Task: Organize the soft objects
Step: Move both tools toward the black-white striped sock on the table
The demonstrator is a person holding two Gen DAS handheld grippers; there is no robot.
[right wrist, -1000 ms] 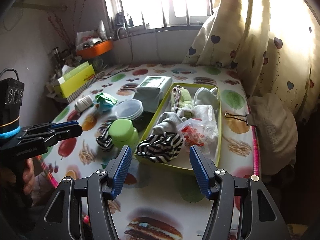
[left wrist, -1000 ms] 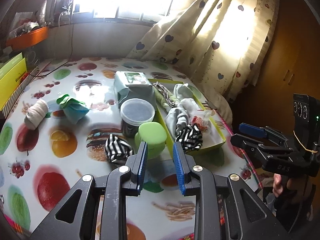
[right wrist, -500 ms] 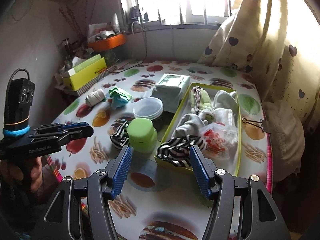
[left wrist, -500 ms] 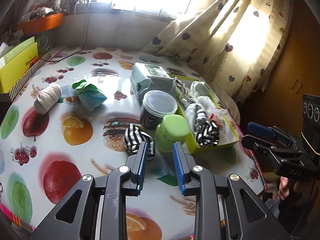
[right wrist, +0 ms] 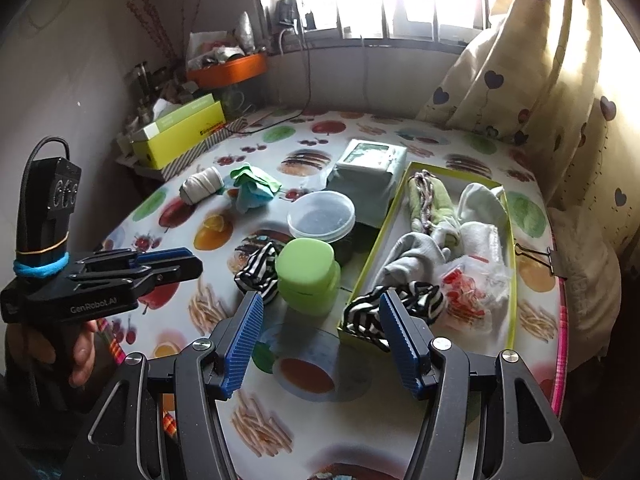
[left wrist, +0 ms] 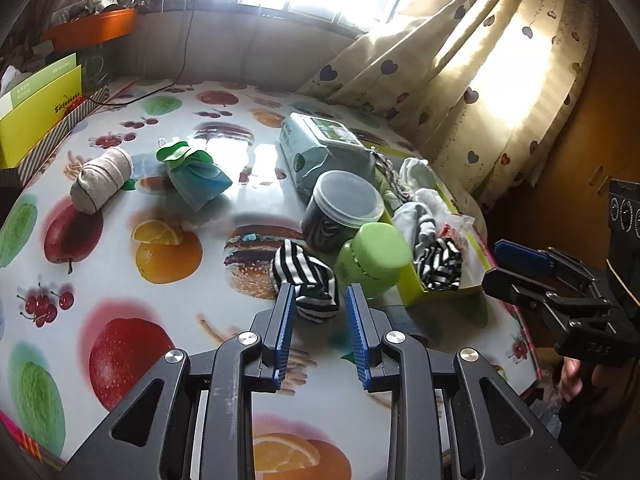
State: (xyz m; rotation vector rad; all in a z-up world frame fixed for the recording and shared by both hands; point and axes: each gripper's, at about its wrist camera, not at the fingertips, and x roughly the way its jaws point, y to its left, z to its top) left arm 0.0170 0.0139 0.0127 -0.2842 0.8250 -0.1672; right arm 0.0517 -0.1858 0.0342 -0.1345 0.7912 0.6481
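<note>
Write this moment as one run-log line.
left gripper: open, nearing striped sock | right gripper: open | tray: partly filled

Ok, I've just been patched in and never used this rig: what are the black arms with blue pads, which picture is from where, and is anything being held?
Those are two hand-held claws, one in each of a person's hands; no robot arm. Each picture comes from a camera on one claw, looking along its fingers. In the left view, the left claw is open and empty, pointed at a loose striped sock on the fruit-print table. The right claw is open wide, holding nothing, aimed between a green jar and a yellow-green tray of socks. Also loose on the table: a beige rolled sock and a teal cloth bundle.
</note>
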